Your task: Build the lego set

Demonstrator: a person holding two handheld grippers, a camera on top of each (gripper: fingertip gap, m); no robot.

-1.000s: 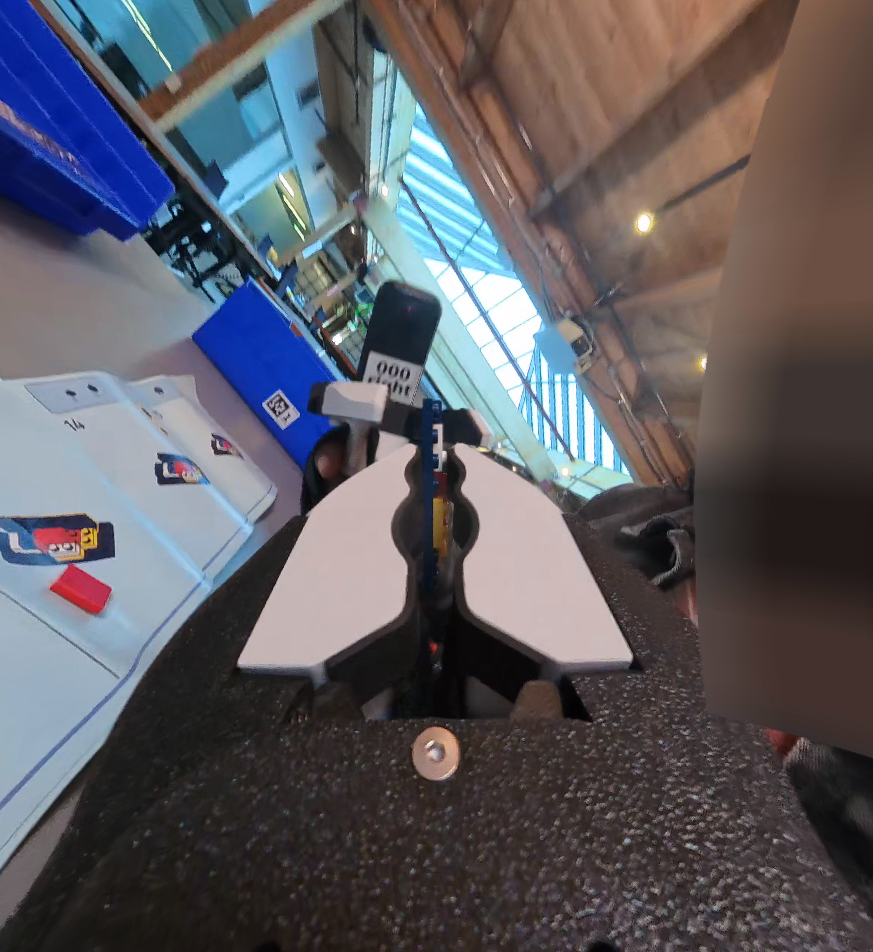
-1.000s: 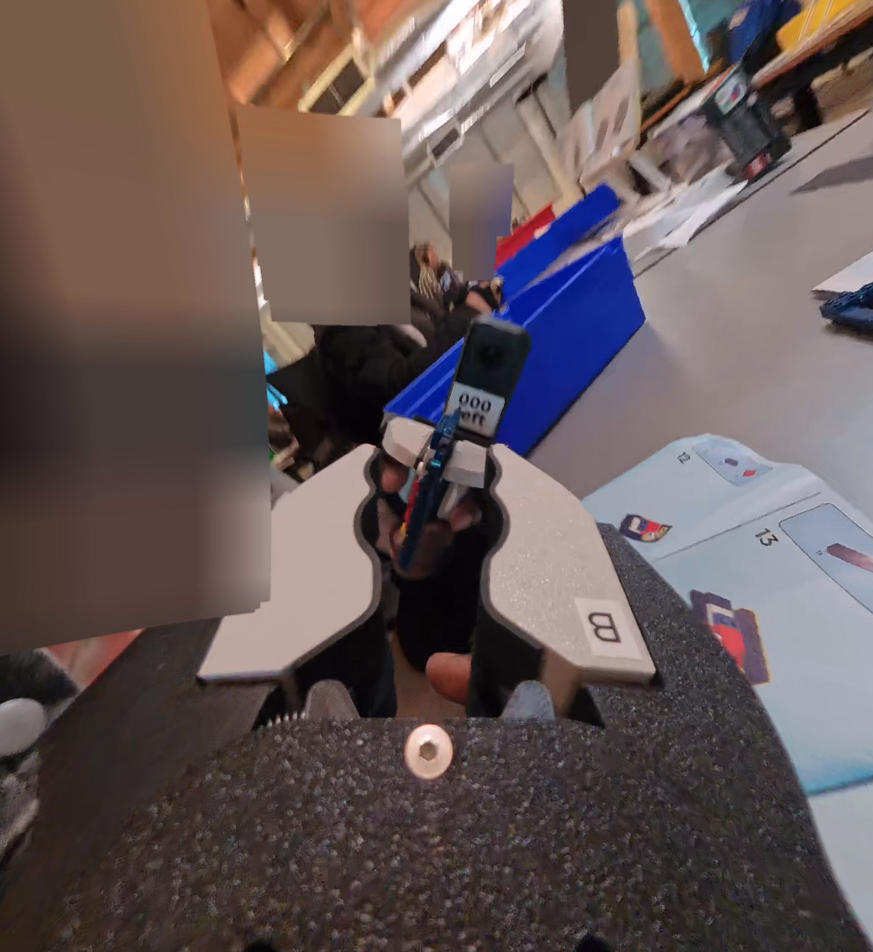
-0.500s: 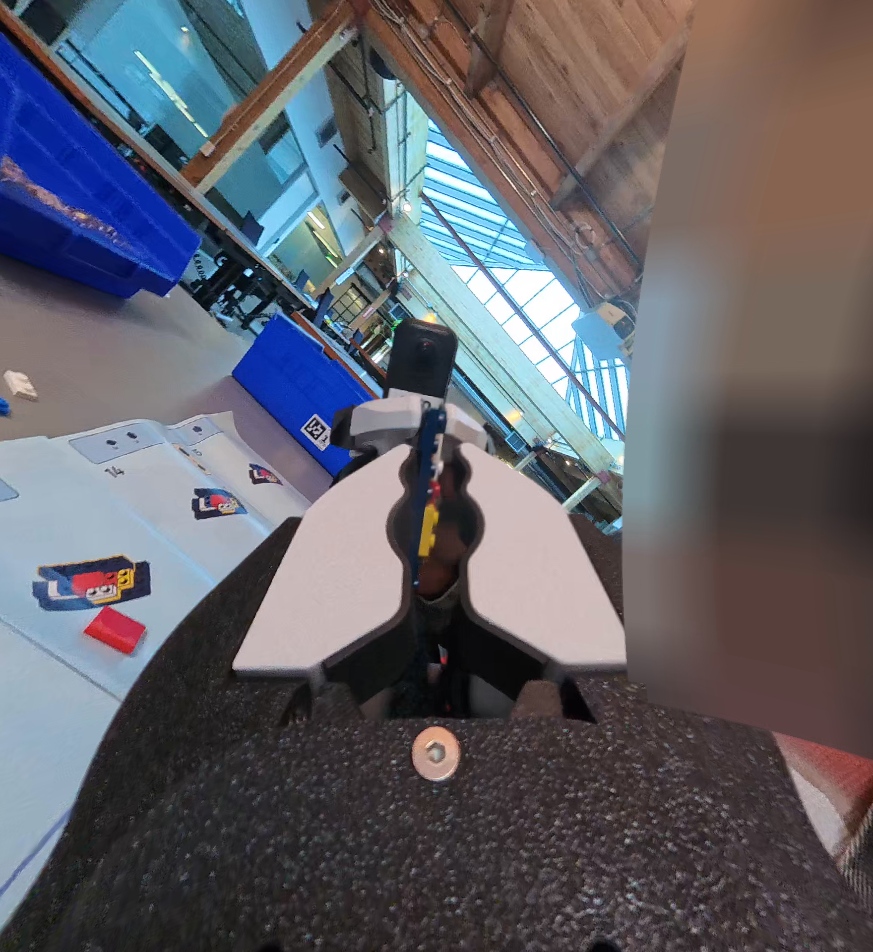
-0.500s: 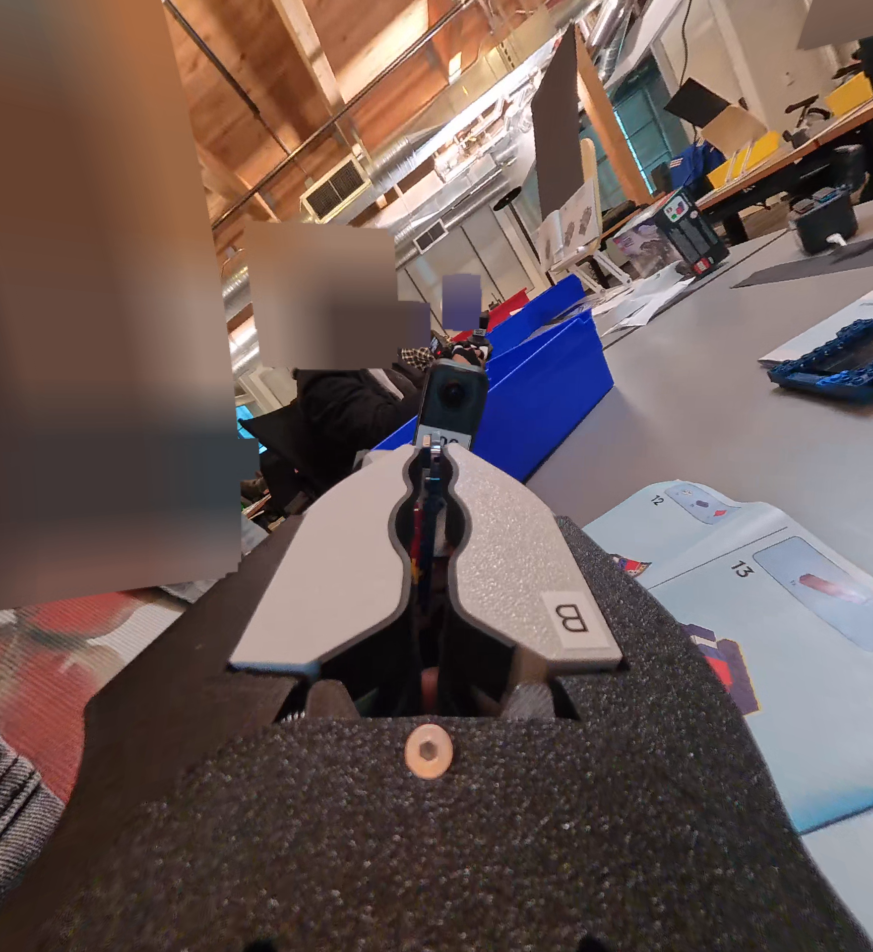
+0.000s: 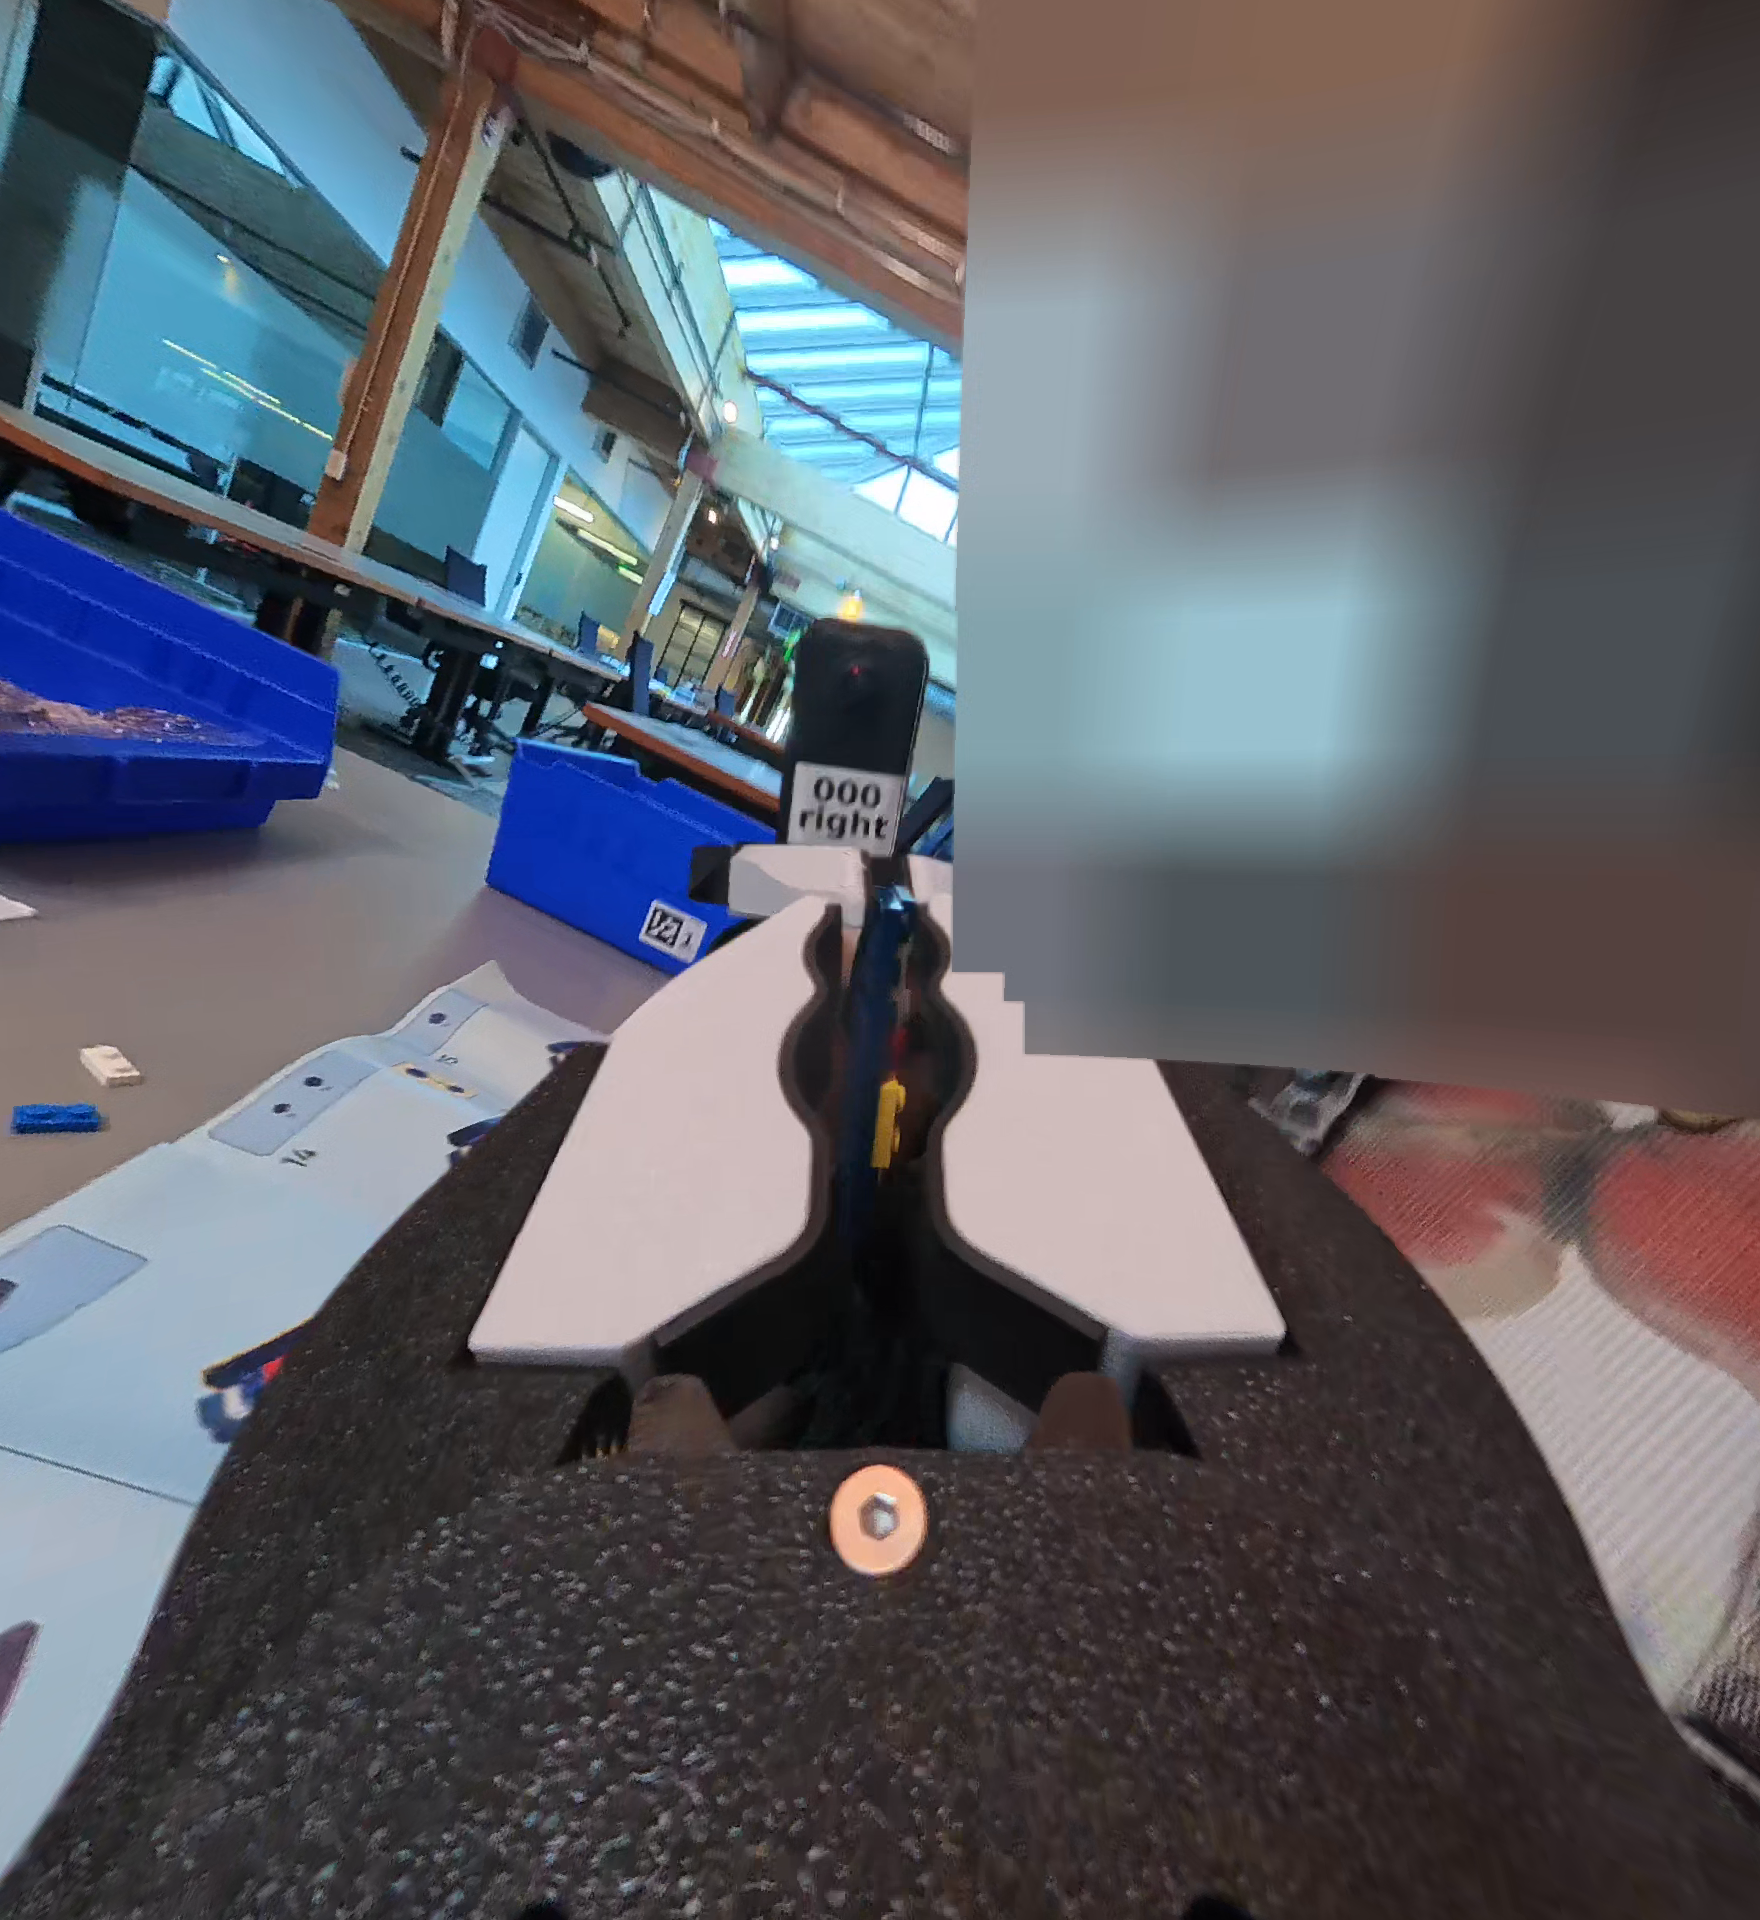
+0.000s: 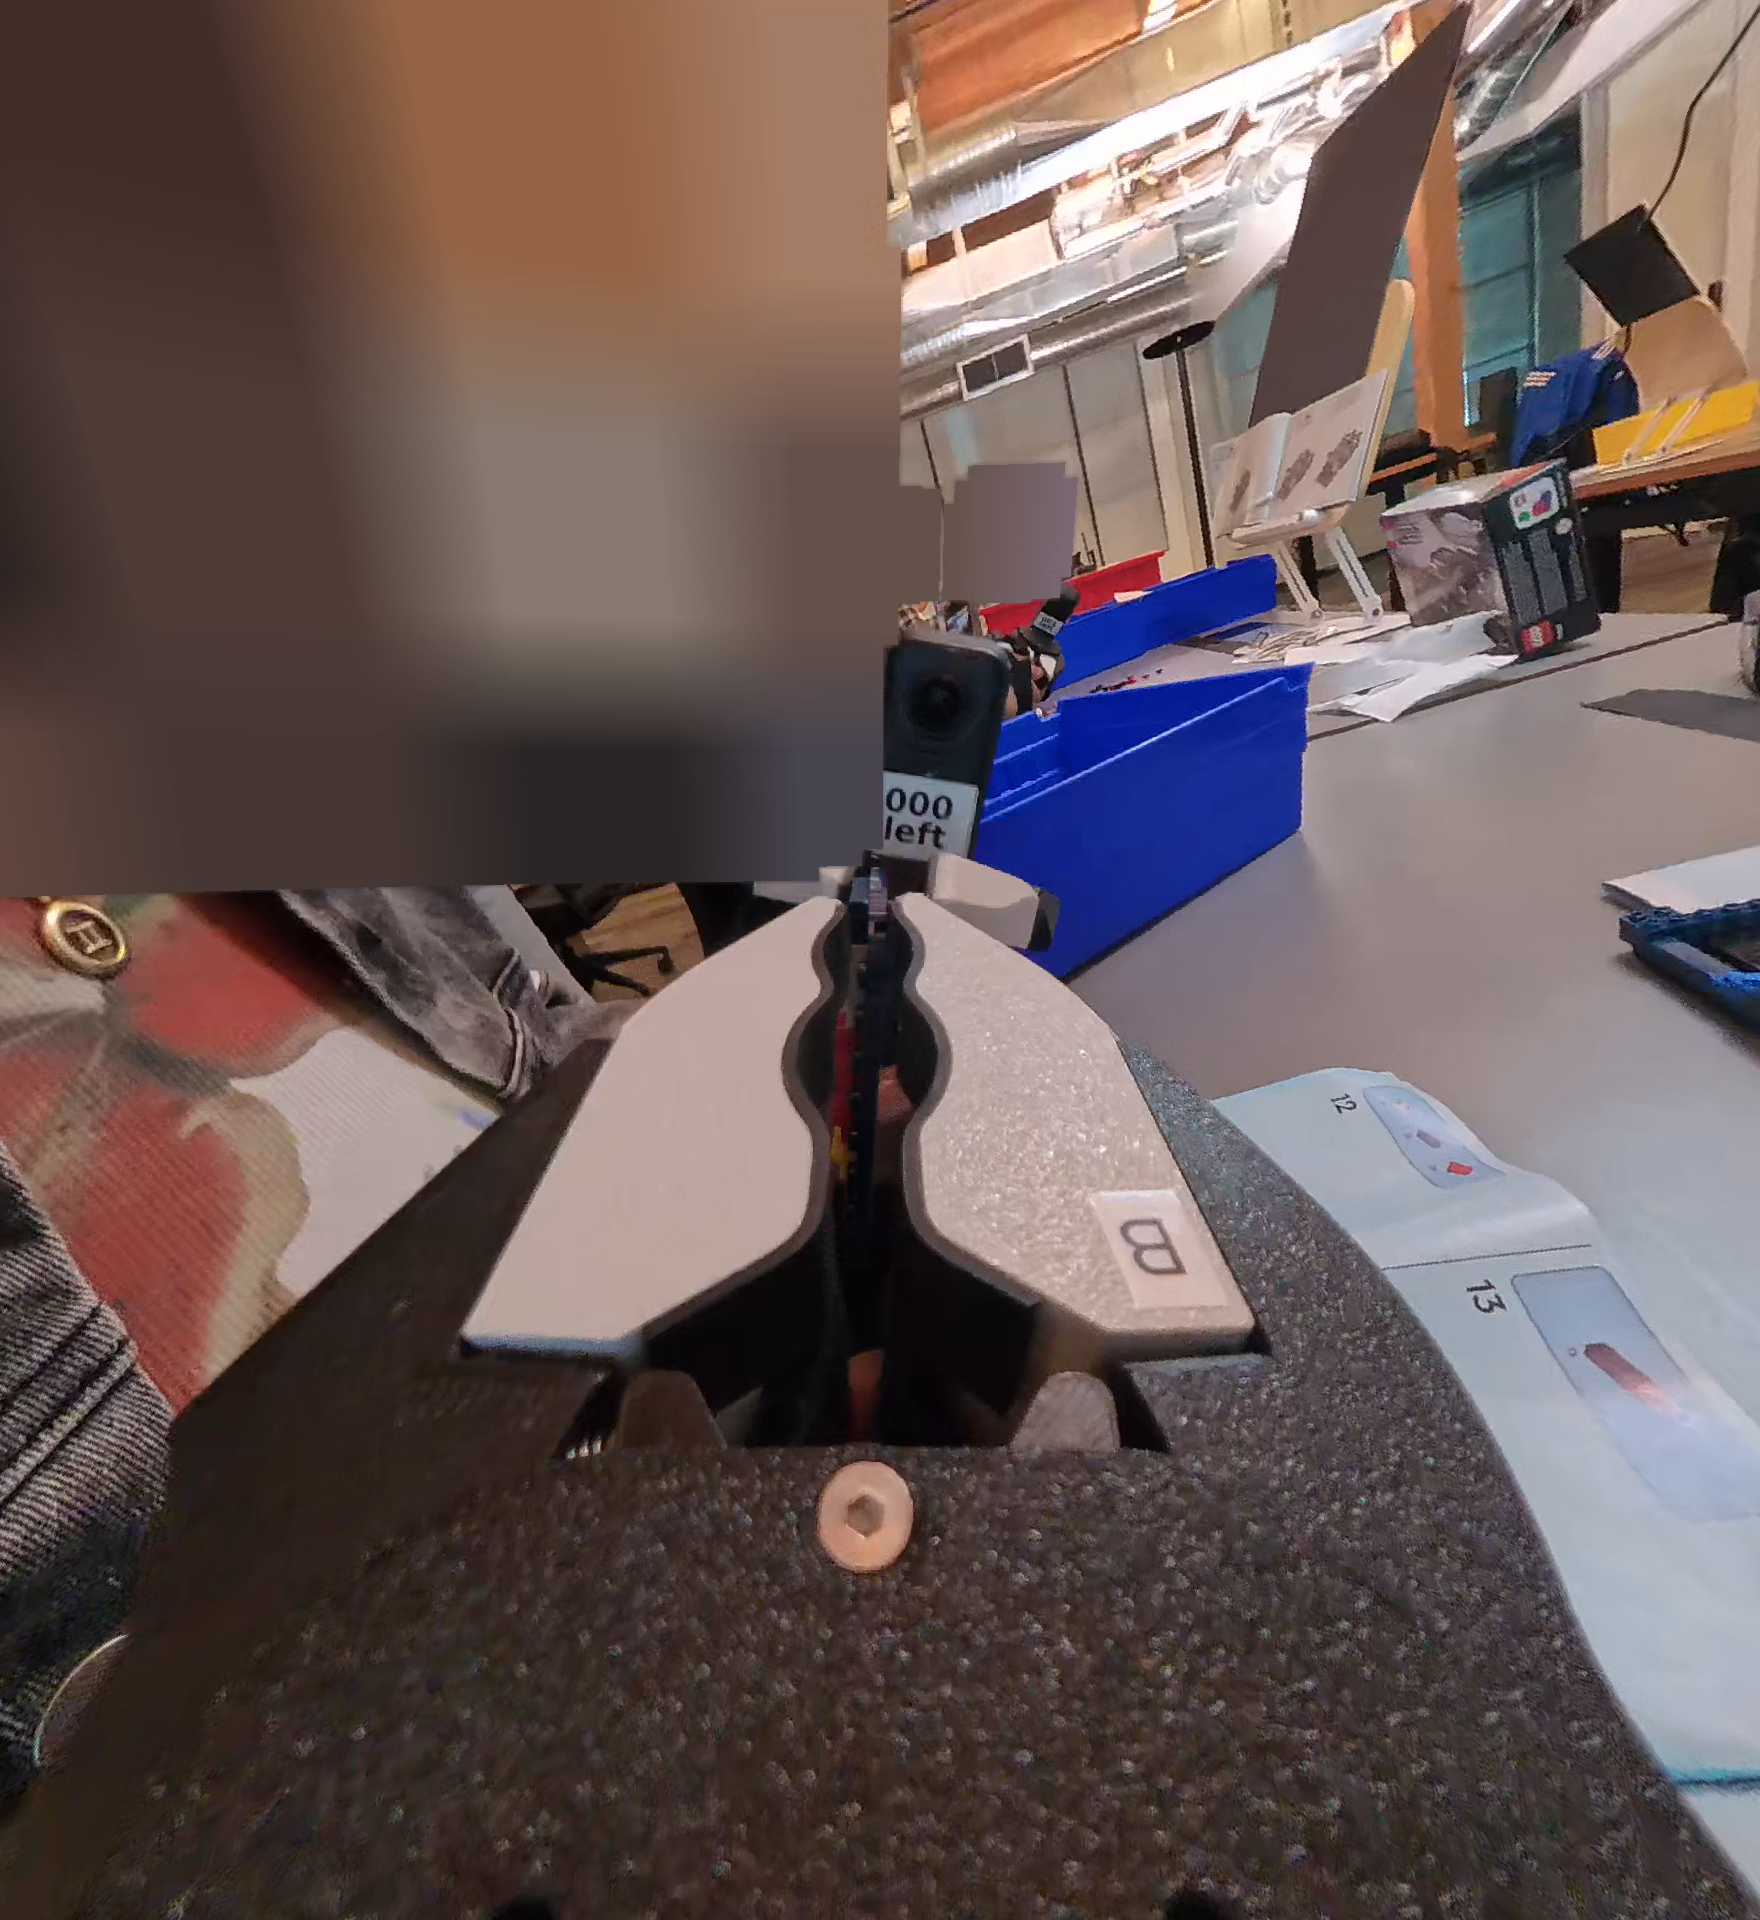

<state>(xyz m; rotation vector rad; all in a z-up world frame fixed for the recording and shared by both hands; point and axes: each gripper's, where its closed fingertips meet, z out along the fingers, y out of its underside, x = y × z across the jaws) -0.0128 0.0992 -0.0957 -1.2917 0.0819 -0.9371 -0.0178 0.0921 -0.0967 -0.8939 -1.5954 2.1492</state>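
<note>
Both grippers are facing each other, each nearly closed and pinching one dark blue brick plate edge-on: left gripper, right gripper. Two blue bins are sitting on the grey table, one instruction sheet lying below

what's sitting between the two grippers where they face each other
A thin dark blue brick plate, edge-on with small yellow and red pieces on it, spans from the left gripper to the right gripper; both are closed on it. Both wrist views show it.
</note>
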